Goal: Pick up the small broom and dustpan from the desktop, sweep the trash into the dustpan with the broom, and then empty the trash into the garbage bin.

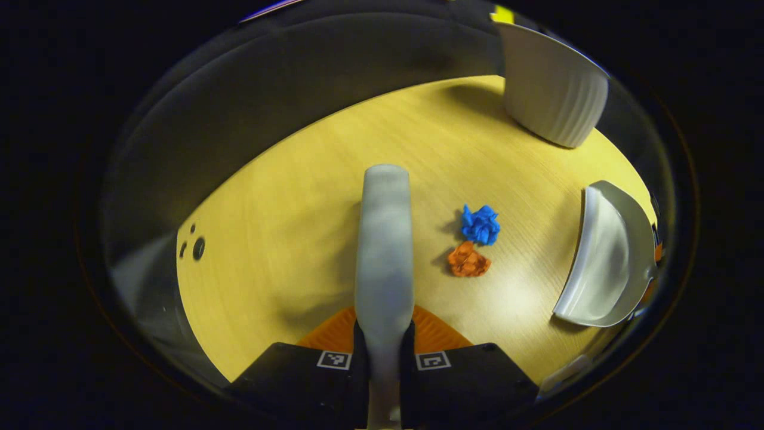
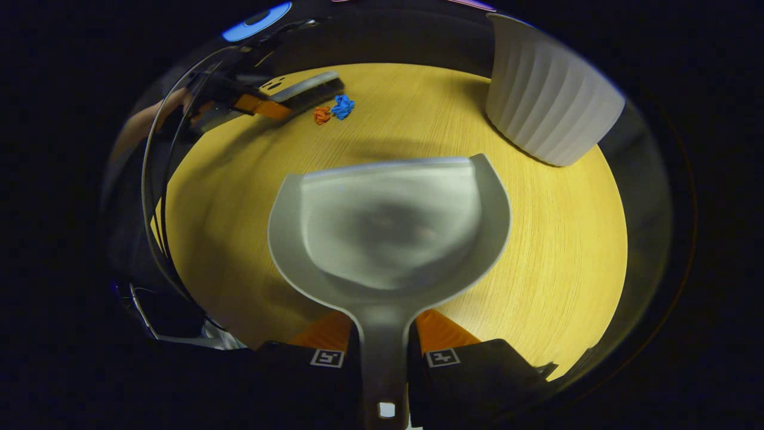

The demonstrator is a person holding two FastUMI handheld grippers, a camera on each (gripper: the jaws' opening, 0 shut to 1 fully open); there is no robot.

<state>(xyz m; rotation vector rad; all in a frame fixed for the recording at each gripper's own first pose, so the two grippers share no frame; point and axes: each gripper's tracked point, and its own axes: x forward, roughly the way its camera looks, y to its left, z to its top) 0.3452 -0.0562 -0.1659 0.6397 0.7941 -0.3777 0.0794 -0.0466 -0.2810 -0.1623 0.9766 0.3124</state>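
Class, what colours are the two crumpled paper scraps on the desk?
One paper scrap is blue, the other paper scrap orange; clearest in the left gripper view.

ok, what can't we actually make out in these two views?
- Broom bristles: left gripper view, hidden under the broom's own back.
- Garbage bin inside: both views, top cut off by the edge.
- Blue and orange trash: right gripper view, too small for detail.
- Dustpan floor: blurred.

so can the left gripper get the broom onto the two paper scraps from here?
Probably yes. The left gripper holds the broom just beside the blue scrap and orange scrap, bare desktop between. The dustpan sits beyond them.
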